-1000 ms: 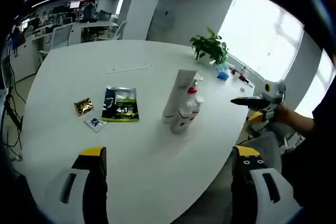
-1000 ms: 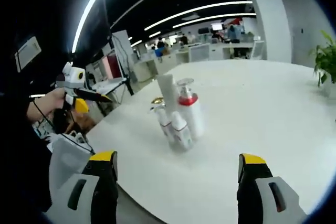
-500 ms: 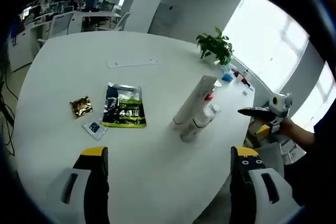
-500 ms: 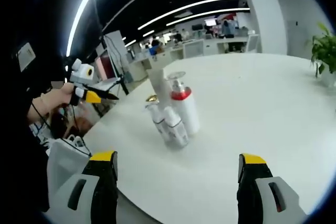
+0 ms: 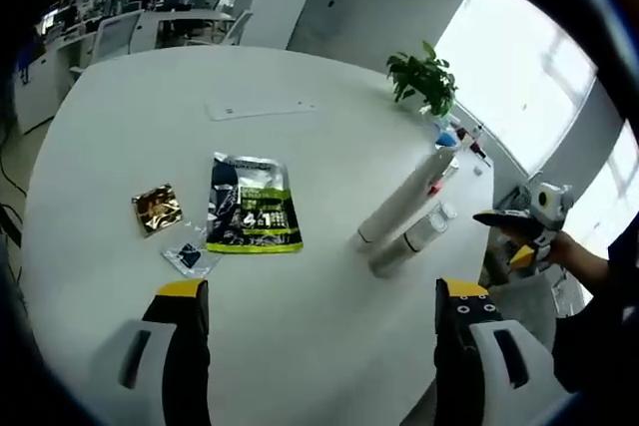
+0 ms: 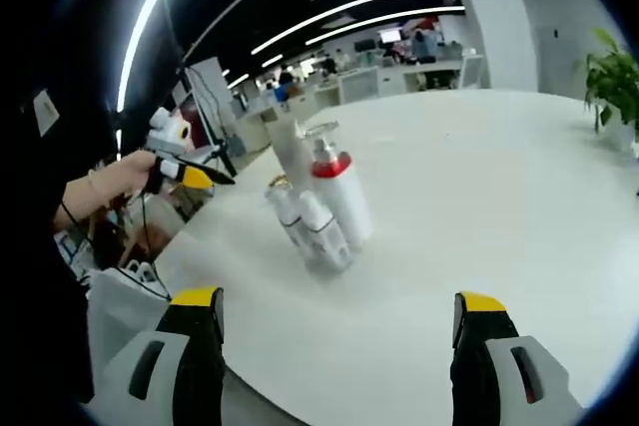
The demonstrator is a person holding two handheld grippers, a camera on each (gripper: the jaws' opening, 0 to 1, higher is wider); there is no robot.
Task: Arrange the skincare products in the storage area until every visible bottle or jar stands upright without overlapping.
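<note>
Left gripper view shows us the left gripper (image 5: pixel 310 346) with jaws spread wide and empty above a smooth, round white counter (image 5: pixel 120 117); on it lie one glossy green-and-black pouch (image 5: pixel 250 216), one small gold sachet (image 5: pixel 157 209) and one small dark sachet (image 5: pixel 190 256), with a leafy potted plant (image 5: pixel 424 77) at the far edge. Right gripper view gives us the right gripper (image 6: pixel 334 346), jaws likewise wide apart and empty; near the counter's edge stands the tight cluster of skincare bottles (image 6: pixel 315 207): one tall white tube, one red-collared pump bottle, two small white bottles; an open-plan office lies behind under strip lights.
</note>
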